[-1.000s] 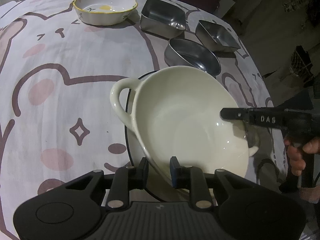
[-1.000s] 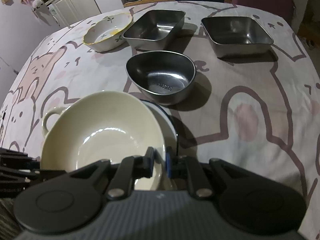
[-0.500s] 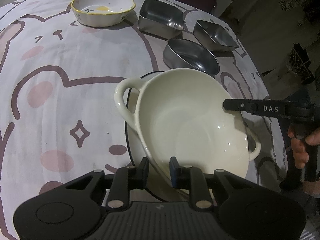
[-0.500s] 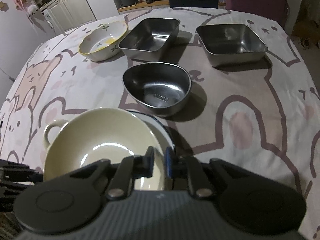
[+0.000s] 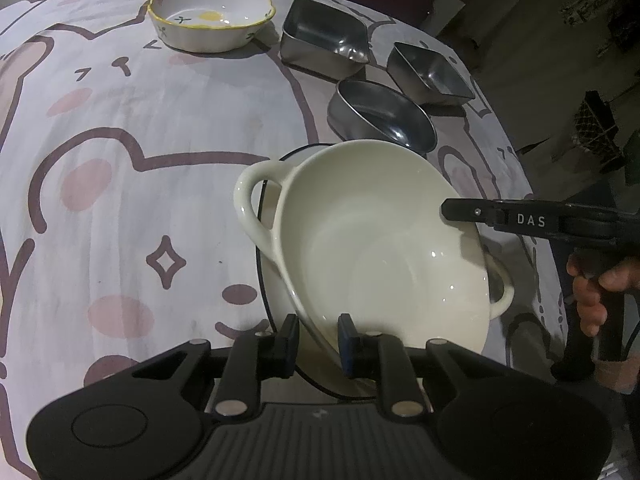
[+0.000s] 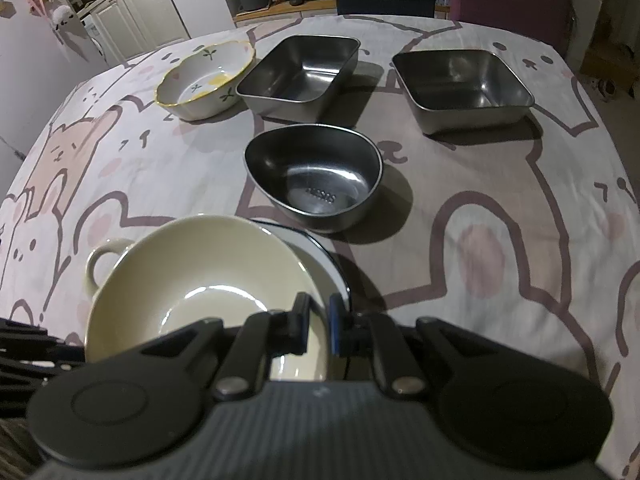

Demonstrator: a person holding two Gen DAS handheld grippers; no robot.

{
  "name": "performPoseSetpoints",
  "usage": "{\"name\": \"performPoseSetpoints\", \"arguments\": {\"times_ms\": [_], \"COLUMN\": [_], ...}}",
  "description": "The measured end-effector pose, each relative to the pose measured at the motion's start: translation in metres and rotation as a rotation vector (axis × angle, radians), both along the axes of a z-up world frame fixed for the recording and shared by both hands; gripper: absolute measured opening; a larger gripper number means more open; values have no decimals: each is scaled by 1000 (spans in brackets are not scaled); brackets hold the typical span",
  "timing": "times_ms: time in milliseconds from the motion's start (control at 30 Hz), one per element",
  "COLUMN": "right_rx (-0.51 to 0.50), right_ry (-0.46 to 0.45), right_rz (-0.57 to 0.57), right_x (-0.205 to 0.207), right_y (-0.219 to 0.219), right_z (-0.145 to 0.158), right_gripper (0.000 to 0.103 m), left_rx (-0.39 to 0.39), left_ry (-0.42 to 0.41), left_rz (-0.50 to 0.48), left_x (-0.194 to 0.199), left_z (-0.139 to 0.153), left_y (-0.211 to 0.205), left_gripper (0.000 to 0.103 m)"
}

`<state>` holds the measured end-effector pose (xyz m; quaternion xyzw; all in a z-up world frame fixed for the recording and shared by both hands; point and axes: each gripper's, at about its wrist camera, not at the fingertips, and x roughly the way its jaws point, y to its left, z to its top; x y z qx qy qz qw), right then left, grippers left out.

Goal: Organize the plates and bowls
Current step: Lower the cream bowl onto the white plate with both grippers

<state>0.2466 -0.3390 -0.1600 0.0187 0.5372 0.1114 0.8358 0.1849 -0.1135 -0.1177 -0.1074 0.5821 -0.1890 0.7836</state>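
Ceramic cream bowl (image 5: 380,248) tilted over dark-rimmed plate (image 6: 320,252) on worktop (image 5: 140,184). Left claw (image 5: 318,340) and right claw (image 6: 318,326) each pinch rim, narrow gap. Likely heavy, glazed-slippery, breakable; grip rim or loop handles.

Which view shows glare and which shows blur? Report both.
Left wrist: small glints on the cream bowl, fisheye bending the table edge, dim surroundings. Right wrist: a bright arc of glare inside the bowl, reflections in the steel bowl, and the near claw soft.
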Motion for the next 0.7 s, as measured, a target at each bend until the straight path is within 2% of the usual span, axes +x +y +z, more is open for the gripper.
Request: {"name": "performPoseSetpoints", "arguments": {"times_ms": [700], "right_rx": [-57], "right_ry": [-6], "right_rz": [14], "right_x": [-2], "right_y": [11], "right_z": [3], "right_gripper": [12], "left_rx": [-7], "left_ry": [-15], "left_rz": [-8], "left_x": [-1], "left_z": [5], "left_y": [7], "left_gripper": [19]}}
